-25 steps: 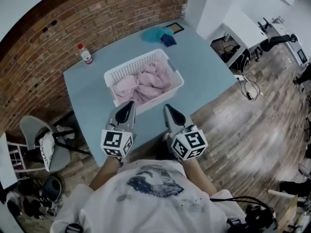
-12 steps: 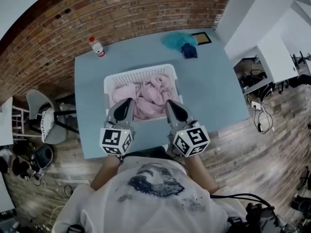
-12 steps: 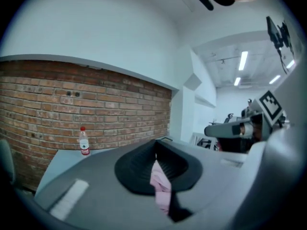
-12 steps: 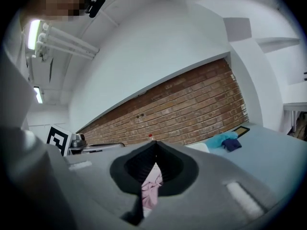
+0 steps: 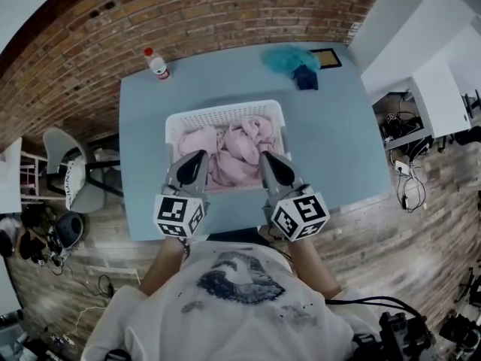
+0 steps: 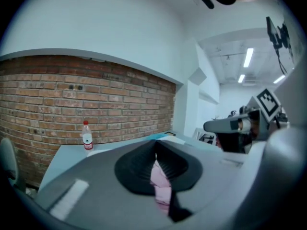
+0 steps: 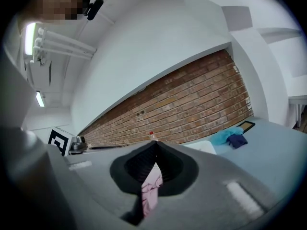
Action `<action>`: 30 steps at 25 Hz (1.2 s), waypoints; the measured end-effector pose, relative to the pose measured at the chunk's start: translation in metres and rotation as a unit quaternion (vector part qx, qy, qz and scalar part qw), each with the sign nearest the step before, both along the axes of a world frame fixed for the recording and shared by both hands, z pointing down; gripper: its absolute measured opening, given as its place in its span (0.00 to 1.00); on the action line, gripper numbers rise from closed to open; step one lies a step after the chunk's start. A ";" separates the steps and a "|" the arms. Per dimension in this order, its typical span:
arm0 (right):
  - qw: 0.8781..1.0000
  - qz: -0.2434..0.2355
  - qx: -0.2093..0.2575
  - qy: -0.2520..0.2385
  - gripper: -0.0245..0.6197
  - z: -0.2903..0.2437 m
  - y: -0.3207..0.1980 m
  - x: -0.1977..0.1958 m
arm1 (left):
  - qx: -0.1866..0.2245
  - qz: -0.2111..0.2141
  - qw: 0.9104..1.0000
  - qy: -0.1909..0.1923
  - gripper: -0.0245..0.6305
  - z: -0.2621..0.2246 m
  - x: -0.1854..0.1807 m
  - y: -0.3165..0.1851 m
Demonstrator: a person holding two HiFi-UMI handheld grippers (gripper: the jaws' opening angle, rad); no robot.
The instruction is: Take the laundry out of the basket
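While the rough brick wall (image 5: 188,13) curves across the back, the smooth pale-blue table (image 5: 331,141) fills the frame below me, with the white plastic basket (image 5: 225,114) near its front edge. The basket is a rectangular tub with lattice walls, and the laundry (image 5: 233,149) is heaped inside it: soft, crumpled pink fabric, its folds tangled together. My left gripper (image 5: 197,157) and right gripper (image 5: 269,159) hang side by side over the basket's near rim, each with its dark ribbed pads pressed tip to tip and nothing between them; the pink seen past the tips is cloth lying beyond.

Nothing has come out yet. As I judge it, pushing in with jaws closed like this would only press the pile down. The basket looks light and the tabletop slick, so a hard shove could send it sliding. Tangled fabric may also drag a second piece out, or snag in the lattice and lift the tub. A teal cloth (image 5: 289,57) and a small clear bottle (image 5: 157,64) stand well apart at the table's far edge
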State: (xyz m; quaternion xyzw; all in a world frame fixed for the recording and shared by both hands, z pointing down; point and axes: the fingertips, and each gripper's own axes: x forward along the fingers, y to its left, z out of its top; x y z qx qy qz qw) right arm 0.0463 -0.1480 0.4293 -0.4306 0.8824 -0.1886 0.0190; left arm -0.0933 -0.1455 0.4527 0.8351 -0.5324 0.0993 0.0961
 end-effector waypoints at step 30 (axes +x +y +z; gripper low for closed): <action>0.995 0.095 -0.018 0.013 0.03 0.007 -0.061 0.036 | -0.158 0.210 0.965 -0.019 0.55 0.085 0.064 -0.064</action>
